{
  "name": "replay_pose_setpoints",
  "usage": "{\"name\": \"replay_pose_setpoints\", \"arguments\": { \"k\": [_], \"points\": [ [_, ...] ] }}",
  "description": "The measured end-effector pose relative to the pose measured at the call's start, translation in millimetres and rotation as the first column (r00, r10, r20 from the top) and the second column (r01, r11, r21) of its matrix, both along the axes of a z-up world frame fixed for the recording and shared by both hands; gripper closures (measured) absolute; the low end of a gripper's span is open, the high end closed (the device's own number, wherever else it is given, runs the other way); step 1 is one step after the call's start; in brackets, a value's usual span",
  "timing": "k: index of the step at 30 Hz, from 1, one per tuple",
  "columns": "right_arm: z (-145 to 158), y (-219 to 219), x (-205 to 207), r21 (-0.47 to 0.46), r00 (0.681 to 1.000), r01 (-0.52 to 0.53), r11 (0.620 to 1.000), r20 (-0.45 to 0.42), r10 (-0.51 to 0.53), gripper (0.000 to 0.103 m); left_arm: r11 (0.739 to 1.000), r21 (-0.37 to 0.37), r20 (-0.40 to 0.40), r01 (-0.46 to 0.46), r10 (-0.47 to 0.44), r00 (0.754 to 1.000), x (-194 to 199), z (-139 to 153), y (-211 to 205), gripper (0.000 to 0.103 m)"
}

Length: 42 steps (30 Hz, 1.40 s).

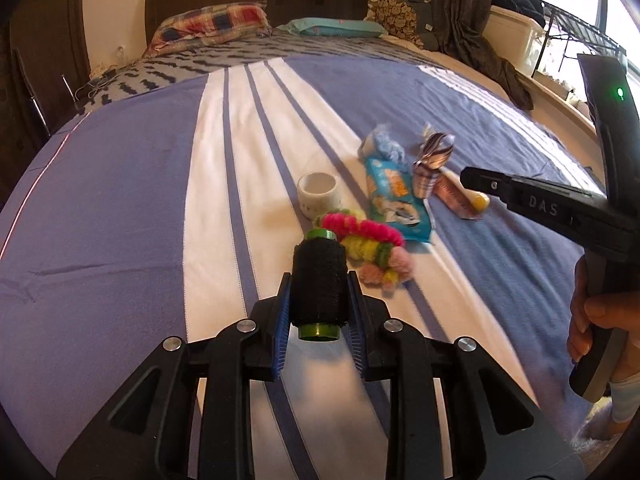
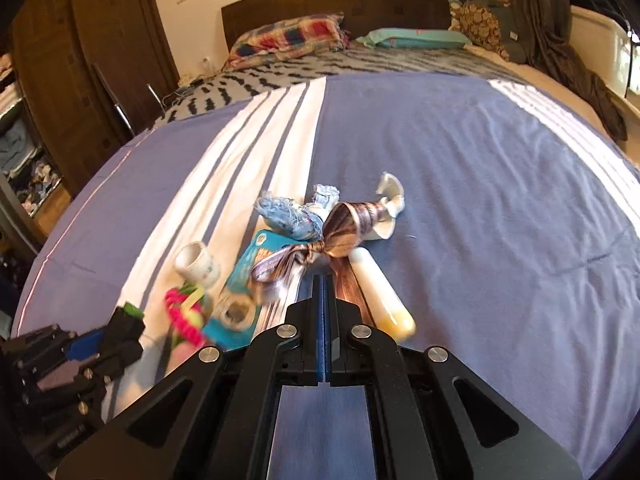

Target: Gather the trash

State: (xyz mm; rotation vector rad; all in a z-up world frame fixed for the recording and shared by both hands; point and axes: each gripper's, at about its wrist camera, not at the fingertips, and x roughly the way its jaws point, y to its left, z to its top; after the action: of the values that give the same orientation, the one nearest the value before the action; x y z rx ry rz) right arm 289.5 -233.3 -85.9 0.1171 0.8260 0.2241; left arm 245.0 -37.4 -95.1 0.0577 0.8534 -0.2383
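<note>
Left gripper [image 1: 318, 292]: clamped on a black thread spool [image 1: 318, 282], which is held lengthwise between the 2 blue-padded fingers above the bedspread; the green core is seen at both ends of the spool.
Right gripper [image 2: 324, 284]: pressed together with nothing between the fingers; its tips are held low over the brown wrapper [image 2: 347, 286] and the ribbon.
Bedspread [image 1: 120, 200]: blue with white stripes, spread over the bed; all loose items are laid on it.
Trash cluster: gathered near the middle of the bed, just ahead of both tools.
Blue snack packet [image 1: 394, 196]: laid flat, between the tape roll and the ribbon.
White tape roll [image 1: 319, 191]: set on a white stripe, left of the packet.
Pom-pom garland [image 1: 368, 246]: pink, yellow and green, coiled just in front of the held spool.
Striped ribbon [image 2: 320, 240]: knotted, draped partly over the blue packet.
Denim scrap [image 2: 290, 218]: frayed, placed behind the ribbon.
Cream tube [image 2: 380, 292]: laid beside the brown wrapper, just right of the right gripper's tips.
Pillows [image 2: 288, 40]: seen at the headboard, well apart from the cluster.
</note>
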Motion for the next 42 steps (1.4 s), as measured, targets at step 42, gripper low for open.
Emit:
{"name": "replay_pose_setpoints", "arguments": {
  "k": [42],
  "points": [
    [-27.9,1.4,40.0,0.001,0.995,0.021,1.0,-0.096,-0.02,0.099,1.0,-0.016,-0.035,0.017,-0.018,0.999,3.6,-17.8,-2.1,0.079]
  ]
}}
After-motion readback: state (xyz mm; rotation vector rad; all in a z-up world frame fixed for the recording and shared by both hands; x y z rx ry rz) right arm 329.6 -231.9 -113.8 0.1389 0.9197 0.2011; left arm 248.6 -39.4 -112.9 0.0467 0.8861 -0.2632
